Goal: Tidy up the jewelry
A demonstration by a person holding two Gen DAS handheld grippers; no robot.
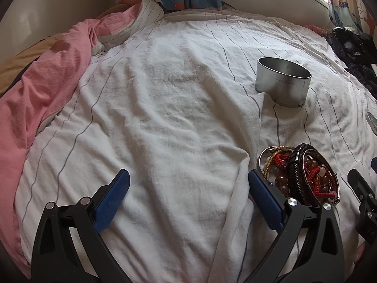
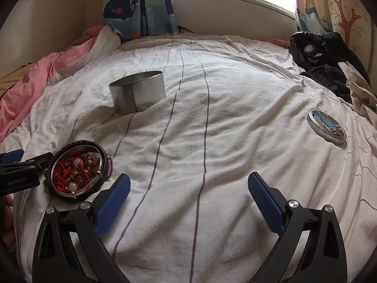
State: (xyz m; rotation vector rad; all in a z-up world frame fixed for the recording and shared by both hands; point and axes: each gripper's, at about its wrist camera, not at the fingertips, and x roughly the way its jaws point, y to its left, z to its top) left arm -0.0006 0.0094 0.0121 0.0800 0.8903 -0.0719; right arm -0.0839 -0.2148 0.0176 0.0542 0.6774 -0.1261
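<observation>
Jewelry, a heap of red cord, amber beads and black braided bracelets ringed by a silver bangle, lies on the striped bed sheet between the two grippers. The left gripper has its blue fingers spread wide with nothing held; its right finger sits just beside the heap's near edge. The right gripper is equally wide apart and empty, its left finger near the heap in the right wrist view. Beyond the heap stands an open round metal tin, slightly sunk in the bedding and tilted, mouth up. Its decorated lid lies flat, well apart on the right.

Nothing appears picked yet, so this looks like the opening step: choosing a piece. The next move calls for closing on one strand without dragging the tangle. The heap forms a rough oval, its long axis running diagonally away from the left gripper towards the right.
</observation>
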